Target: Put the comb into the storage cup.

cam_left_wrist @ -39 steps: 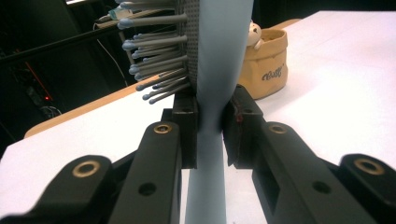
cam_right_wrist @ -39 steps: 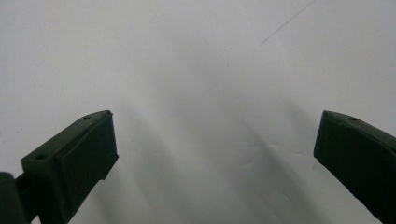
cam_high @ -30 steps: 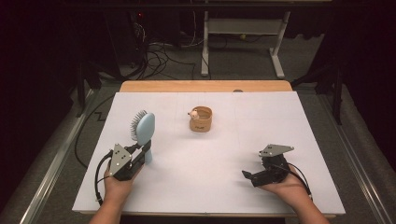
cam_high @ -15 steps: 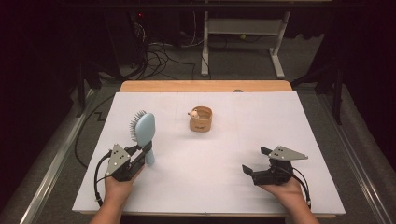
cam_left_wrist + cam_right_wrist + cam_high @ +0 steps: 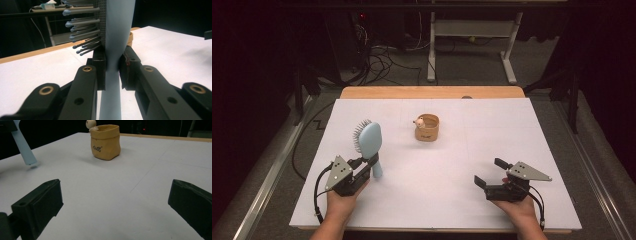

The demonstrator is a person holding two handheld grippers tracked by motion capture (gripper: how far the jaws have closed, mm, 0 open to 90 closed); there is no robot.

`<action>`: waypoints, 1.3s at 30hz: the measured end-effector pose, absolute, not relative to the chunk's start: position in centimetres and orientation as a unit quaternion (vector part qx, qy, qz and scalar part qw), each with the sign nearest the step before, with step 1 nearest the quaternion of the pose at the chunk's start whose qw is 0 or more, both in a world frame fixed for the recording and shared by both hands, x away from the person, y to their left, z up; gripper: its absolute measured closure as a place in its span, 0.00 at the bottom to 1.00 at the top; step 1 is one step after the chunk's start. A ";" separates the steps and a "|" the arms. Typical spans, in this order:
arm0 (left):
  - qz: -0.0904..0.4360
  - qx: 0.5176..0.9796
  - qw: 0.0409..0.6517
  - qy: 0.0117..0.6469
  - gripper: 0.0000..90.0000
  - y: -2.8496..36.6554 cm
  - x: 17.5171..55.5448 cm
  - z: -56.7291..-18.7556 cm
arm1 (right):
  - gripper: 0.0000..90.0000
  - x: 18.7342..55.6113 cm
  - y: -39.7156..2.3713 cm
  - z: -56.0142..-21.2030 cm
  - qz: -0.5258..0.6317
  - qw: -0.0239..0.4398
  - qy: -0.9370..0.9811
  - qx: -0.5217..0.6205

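- The hairbrush (image 5: 368,141), pale blue with a patch of bristles, is off the table at the left side of the white sheet (image 5: 452,200), held by its handle with the head up and tilted away from the person.
- In the high view its bristles face left; in the left gripper view they stick out to the left of the head (image 5: 117,27), with small rounded tips.
- The left gripper (image 5: 373,161) has its jaws closed tight on the brush's handle just below the head; the handle's end pokes out below the jaws.
- The right gripper (image 5: 491,172) sits low at the right front of the sheet, jaws spread wide with nothing between them.
- A small tan pouch-shaped pot (image 5: 427,127) stands upright near the middle of the sheet, well apart from both grippers, with a little round-headed figure (image 5: 90,123) at its rim.
- In the right gripper view, dark lettering shows on the pot's side, too small to read.
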State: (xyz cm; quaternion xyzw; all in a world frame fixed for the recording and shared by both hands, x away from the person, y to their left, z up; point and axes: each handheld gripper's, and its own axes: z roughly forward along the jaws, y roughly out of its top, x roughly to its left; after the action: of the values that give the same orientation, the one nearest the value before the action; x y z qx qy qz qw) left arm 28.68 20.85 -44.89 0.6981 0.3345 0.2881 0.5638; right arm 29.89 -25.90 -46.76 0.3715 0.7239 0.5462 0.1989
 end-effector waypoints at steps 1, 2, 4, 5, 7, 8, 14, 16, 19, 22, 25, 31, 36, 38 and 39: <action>0.288 0.699 0.564 0.332 0.86 20.7 28.6 -44.9 | 0.00 29.9 -25.9 -46.8 0.545 0.198 0.725 0.371; 0.288 0.701 0.563 0.330 0.86 20.6 28.6 -44.9 | 0.00 29.9 -25.8 -46.8 0.546 0.199 0.725 0.369; 0.287 0.702 0.564 0.327 0.86 20.4 28.6 -44.9 | 0.00 29.9 -25.7 -46.8 0.546 0.200 0.726 0.367; 0.286 0.702 0.565 0.326 0.86 20.2 28.5 -44.9 | 0.00 29.9 -25.7 -46.8 0.547 0.200 0.725 0.367; 0.287 0.704 0.564 0.322 0.86 20.0 28.4 -44.9 | 0.00 29.8 -25.5 -46.7 0.549 0.202 0.724 0.365; 0.286 0.705 0.564 0.319 0.86 19.8 28.4 -44.9 | 0.00 29.8 -25.5 -46.7 0.550 0.202 0.724 0.363; 0.292 0.713 0.558 0.307 0.86 19.0 28.2 -44.9 | 0.00 29.7 -24.5 -46.2 0.555 0.205 0.724 0.356; 0.294 0.714 0.558 0.304 0.86 18.8 28.1 -44.9 | 0.00 29.7 -24.0 -46.1 0.551 0.207 0.728 0.351; 0.296 0.716 0.556 0.300 0.86 18.3 28.0 -44.8 | 0.00 29.7 -23.4 -45.6 0.553 0.206 0.728 0.349; 0.302 0.720 0.550 0.296 0.86 17.8 28.0 -44.6 | 0.00 29.8 -22.7 -44.9 0.556 0.209 0.726 0.345; 0.307 0.725 0.544 0.292 0.86 17.4 28.0 -44.4 | 0.00 30.0 -21.8 -44.4 0.560 0.207 0.727 0.340; 0.316 0.725 0.541 0.285 0.86 16.9 28.0 -43.9 | 0.00 30.4 -20.0 -43.4 0.564 0.204 0.730 0.328; 0.320 0.725 0.539 0.285 0.86 16.2 28.2 -43.8 | 0.00 30.4 -18.8 -42.8 0.565 0.200 0.734 0.318; 0.322 0.726 0.537 0.284 0.86 15.6 28.3 -43.9 | 0.00 30.4 -18.3 -42.7 0.568 0.198 0.734 0.315; 0.321 0.727 0.538 0.283 0.86 15.4 28.4 -43.9 | 0.00 30.5 -18.2 -42.6 0.569 0.197 0.734 0.313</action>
State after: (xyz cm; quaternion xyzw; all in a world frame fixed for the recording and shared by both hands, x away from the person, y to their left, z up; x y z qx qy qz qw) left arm 28.36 15.38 -43.92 0.7266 0.2833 0.3207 0.5375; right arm 30.47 -18.17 -42.59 0.3129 0.7343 0.5692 0.1971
